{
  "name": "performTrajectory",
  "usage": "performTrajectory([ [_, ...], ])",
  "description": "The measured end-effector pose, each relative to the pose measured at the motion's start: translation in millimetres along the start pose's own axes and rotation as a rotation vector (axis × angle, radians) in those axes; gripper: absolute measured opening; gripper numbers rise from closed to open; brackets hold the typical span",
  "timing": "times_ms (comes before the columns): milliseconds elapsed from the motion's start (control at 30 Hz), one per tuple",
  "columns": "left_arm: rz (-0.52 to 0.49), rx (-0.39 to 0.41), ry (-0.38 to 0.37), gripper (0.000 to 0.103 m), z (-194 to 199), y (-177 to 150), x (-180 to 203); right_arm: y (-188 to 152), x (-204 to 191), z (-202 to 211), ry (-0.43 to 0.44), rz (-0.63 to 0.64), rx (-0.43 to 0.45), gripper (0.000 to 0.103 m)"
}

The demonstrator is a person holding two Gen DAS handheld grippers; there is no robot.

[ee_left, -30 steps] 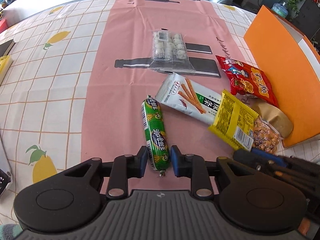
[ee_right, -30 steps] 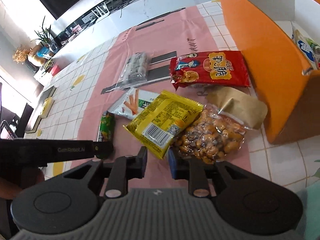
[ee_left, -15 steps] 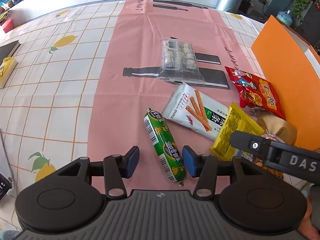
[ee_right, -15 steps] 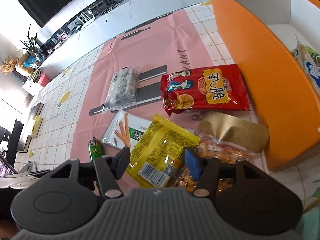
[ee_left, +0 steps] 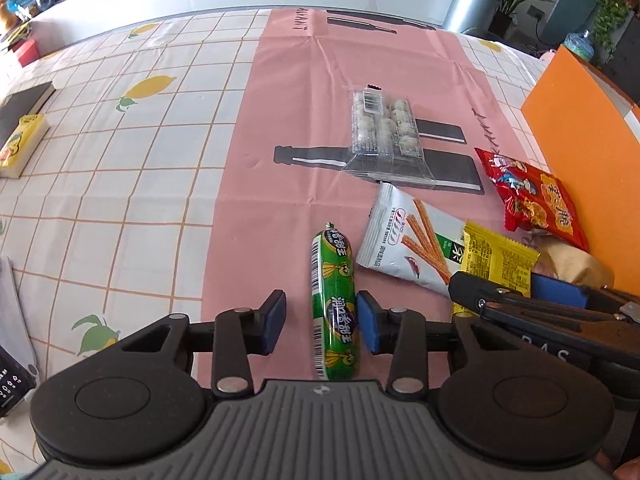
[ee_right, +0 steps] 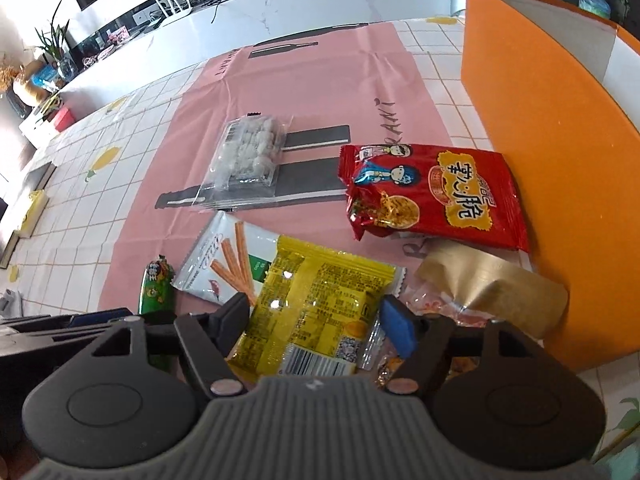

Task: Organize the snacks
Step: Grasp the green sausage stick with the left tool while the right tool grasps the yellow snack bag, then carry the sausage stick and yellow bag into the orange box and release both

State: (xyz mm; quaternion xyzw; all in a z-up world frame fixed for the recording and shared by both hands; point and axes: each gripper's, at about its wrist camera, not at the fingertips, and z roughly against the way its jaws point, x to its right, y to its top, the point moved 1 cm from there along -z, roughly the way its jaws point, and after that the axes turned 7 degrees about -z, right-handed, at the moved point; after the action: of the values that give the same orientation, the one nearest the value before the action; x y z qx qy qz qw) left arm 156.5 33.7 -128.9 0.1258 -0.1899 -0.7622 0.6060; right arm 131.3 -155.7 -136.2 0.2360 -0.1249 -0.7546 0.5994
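A green sausage stick (ee_left: 335, 304) lies on the pink table runner between the fingers of my open left gripper (ee_left: 321, 316), close to the right pad. It also shows in the right wrist view (ee_right: 156, 288). My right gripper (ee_right: 316, 322) is open, its fingers on either side of a yellow snack packet (ee_right: 320, 312), also seen in the left wrist view (ee_left: 496, 264). Beside it lie a white stick-snack bag (ee_left: 412, 240), a red chip bag (ee_right: 432, 196), a gold-topped nut bag (ee_right: 492, 288) and a clear pack of white sweets (ee_left: 384, 132).
An orange box (ee_right: 540, 152) stands open at the right, against the red and gold bags. A yellow pack (ee_left: 20, 146) and a dark book (ee_left: 22, 104) lie at the far left. The right gripper's body (ee_left: 540, 312) crosses the left wrist view.
Both grippers went from nearly shut to wide open. The left one drew back along the sausage. The right one moved forward over the yellow packet.
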Motion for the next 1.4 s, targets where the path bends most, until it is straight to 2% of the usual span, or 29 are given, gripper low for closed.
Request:
performTrajectory([
  [67,-0.015,0.004,0.008,0.041,0,0,2,-1,-2,-1,-0.01,0.022,0.005,0.07],
  [133,-0.032,0.004,0.006,0.027,0,1,5,-1,-2,0,-0.008,0.037,0.009,0.065],
  [167,-0.036,0.005,0.003,0.025,0,1,6,-2,-2,1,-0.007,0.045,0.01,0.062],
  [267,-0.025,0.004,0.0,0.025,0,0,6,-1,-1,3,0.013,0.047,0.009,0.054],
  [600,-0.003,0.063,-0.02,0.025,28,10,10,9,-2,30,0.063,0.071,0.061,0.052],
  [800,-0.02,0.113,-0.045,0.025,53,19,26,17,9,57,0.125,0.079,0.081,0.052],
  [1033,-0.069,0.191,-0.093,0.025,89,36,62,42,30,106,0.162,0.137,0.151,0.052],
  [1200,-0.125,0.245,-0.145,0.025,110,52,96,60,57,136,0.144,0.173,0.18,0.052],
  [1400,-0.212,0.289,-0.232,0.024,120,75,149,91,100,158,0.098,0.198,0.165,0.052],
])
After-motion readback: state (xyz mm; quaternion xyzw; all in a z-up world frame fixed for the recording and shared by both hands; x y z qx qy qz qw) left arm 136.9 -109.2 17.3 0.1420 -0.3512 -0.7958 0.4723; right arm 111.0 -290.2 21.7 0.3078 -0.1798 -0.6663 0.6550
